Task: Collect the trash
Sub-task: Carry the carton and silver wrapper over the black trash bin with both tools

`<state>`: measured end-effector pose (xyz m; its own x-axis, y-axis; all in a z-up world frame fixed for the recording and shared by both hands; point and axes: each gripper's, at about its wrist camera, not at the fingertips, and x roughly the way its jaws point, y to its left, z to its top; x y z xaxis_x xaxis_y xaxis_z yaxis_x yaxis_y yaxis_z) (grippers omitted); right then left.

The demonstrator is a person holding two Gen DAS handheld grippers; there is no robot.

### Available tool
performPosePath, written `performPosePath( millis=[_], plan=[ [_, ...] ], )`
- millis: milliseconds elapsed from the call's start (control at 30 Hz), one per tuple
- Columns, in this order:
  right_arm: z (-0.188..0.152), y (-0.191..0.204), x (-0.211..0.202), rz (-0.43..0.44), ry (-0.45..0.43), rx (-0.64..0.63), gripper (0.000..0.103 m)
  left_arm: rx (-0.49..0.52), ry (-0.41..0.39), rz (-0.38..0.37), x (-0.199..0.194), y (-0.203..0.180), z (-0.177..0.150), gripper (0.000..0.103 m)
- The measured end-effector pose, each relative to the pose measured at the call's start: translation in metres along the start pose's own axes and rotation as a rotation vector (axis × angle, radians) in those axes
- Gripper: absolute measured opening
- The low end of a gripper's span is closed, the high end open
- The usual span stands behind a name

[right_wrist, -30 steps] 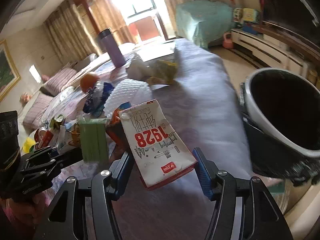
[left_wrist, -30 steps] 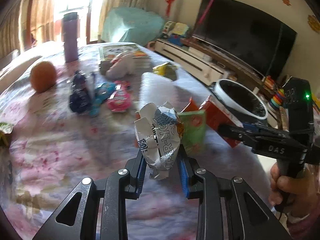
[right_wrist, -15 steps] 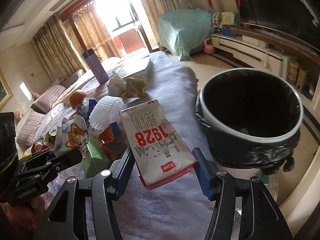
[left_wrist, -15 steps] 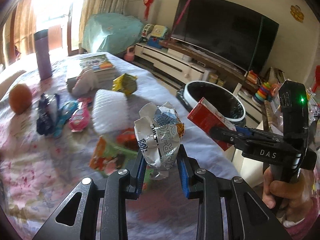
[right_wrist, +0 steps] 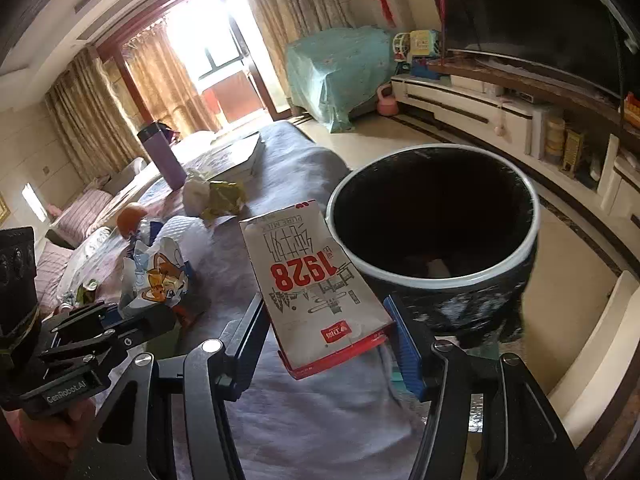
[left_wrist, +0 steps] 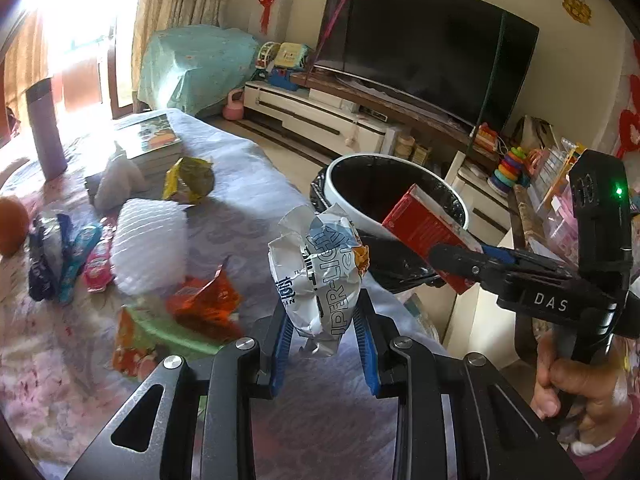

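Observation:
My left gripper [left_wrist: 323, 334] is shut on a crumpled white wrapper [left_wrist: 316, 272], held above the table's near right edge. In the right wrist view that same wrapper [right_wrist: 158, 276] shows at the left, in the left gripper [right_wrist: 120, 320]. My right gripper [right_wrist: 330, 334] is shut on a red and white milk carton [right_wrist: 316, 280] marked 1928, close to the left rim of the round bin [right_wrist: 436, 276], which has a black liner. From the left wrist view the carton [left_wrist: 428, 236] hangs over the bin's [left_wrist: 340, 184] near rim.
More trash lies on the flowered table cloth [left_wrist: 60, 360]: an orange and green packet [left_wrist: 200, 312], white foam netting [left_wrist: 148, 244], a yellow packet [left_wrist: 188, 180], blue and pink wrappers [left_wrist: 68, 252]. An orange [left_wrist: 12, 224], a purple bottle [left_wrist: 46, 128], books [left_wrist: 154, 144]. A TV unit [left_wrist: 320, 120] stands behind.
Both grippers have swung right across the table towards the bin, each keeping its load. The bin now looms larger and the carton has reached its rim.

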<state>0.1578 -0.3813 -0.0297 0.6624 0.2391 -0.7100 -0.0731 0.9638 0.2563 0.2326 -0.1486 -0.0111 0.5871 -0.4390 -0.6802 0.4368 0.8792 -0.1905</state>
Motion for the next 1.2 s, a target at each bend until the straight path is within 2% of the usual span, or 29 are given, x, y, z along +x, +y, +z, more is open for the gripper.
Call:
performPosePath(
  millis=[533,1200],
  plan=[
    [0.012,-0.039,-0.007,-0.069,-0.016,0.040,0.059,0.044,0.027,-0.022,0.038,-0.029,0.027,0.029],
    [0.024,-0.070,-0.004,-0.110,-0.014,0.070,0.058,0.075,0.047,-0.027,0.069,-0.051,0.048,0.029]
  ],
)
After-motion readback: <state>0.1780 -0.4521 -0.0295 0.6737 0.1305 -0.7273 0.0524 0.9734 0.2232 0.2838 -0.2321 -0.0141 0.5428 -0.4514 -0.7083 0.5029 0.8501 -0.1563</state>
